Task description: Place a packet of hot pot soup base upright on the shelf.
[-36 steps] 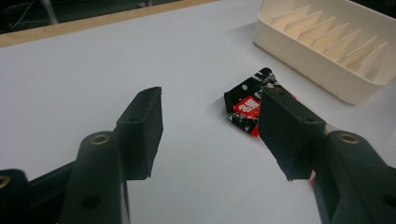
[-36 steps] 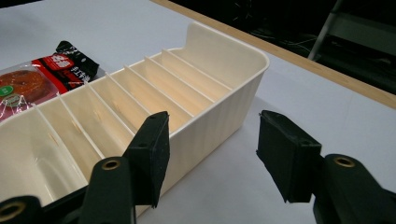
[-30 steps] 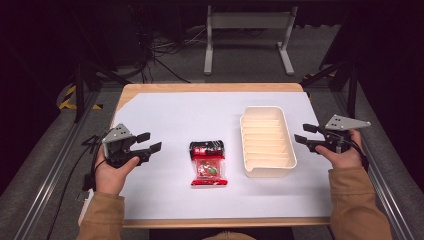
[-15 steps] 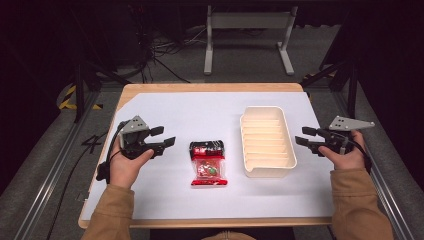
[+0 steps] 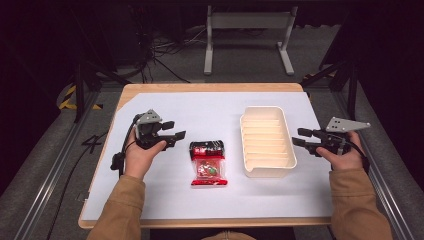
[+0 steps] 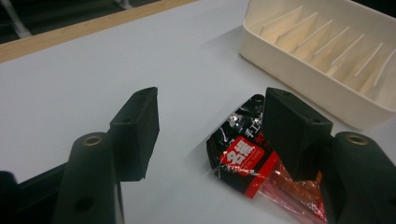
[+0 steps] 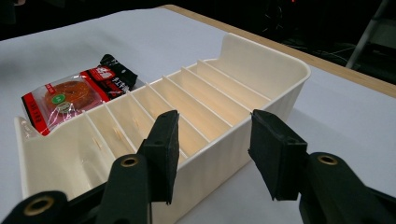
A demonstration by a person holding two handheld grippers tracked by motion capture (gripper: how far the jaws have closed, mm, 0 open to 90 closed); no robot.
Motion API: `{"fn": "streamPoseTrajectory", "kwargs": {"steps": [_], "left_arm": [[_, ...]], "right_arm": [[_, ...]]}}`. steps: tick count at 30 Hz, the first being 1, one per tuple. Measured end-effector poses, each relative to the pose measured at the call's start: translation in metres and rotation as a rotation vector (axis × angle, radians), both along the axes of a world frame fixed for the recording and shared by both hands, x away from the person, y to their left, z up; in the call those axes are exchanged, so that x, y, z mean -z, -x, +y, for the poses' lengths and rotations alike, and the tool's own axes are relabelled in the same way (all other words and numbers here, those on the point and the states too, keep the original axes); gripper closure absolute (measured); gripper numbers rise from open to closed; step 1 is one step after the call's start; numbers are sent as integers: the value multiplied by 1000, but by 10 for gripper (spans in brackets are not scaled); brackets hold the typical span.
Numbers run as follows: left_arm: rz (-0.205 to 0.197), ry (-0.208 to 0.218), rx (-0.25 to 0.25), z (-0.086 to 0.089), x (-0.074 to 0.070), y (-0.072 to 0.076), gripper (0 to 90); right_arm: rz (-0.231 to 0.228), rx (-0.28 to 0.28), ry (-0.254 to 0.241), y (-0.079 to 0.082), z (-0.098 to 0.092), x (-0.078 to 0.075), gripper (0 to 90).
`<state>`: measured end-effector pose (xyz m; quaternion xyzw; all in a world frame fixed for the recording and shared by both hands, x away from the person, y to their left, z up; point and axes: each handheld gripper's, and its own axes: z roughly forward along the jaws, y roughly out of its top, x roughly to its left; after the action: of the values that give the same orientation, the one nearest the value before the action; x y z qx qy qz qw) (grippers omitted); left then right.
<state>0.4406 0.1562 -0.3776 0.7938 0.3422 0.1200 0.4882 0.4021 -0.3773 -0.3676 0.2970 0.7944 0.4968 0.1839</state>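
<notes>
Snack packet (image 5: 208, 163) lies on table (image 5: 210, 107), left of tray (image 5: 266, 141).

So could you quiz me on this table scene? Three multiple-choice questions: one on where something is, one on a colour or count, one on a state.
1. Where does the snack packet lie?
A. inside the tray
B. on the white sheet, between the left gripper and the tray
C. on the floor

2. What colour is the tray?
A. cream
B. blue
C. green

3. What is in the left gripper?
A. the packet
B. the tray's rim
C. nothing; its jaws are open

Answers:
1. B: in the high view the packet sits on the sheet, left of the tray and right of the left gripper.
2. A: its walls and dividers are cream in every view.
3. C: the left gripper view shows a gap between the jaws, with the packet lying on the sheet beyond them.
</notes>
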Motion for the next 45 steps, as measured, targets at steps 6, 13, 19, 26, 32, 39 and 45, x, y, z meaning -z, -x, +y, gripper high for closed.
{"fn": "streamPoseTrajectory", "kwargs": {"steps": [6,13,19,26,32,39,45], "left_arm": [[29,-18,3,-12,11,-11,370],[55,-37,10,-21,22,-18,363],[60,-40,27,-27,34,-22,371],[97,-35,48,-34,50,-22,392],[124,-56,65,-38,54,-22,406],[165,-66,77,-40,61,-23,426],[206,-68,90,-43,67,-24,460]], "right_arm": [[21,16,-6,-3,0,4,488],[27,42,9,-3,-1,3,503],[17,55,-9,-3,-2,4,473],[12,58,-6,-3,-3,5,463],[12,60,-8,-3,-2,5,453],[20,55,-15,-3,-1,6,441],[26,51,-21,-4,-1,7,440]]}}
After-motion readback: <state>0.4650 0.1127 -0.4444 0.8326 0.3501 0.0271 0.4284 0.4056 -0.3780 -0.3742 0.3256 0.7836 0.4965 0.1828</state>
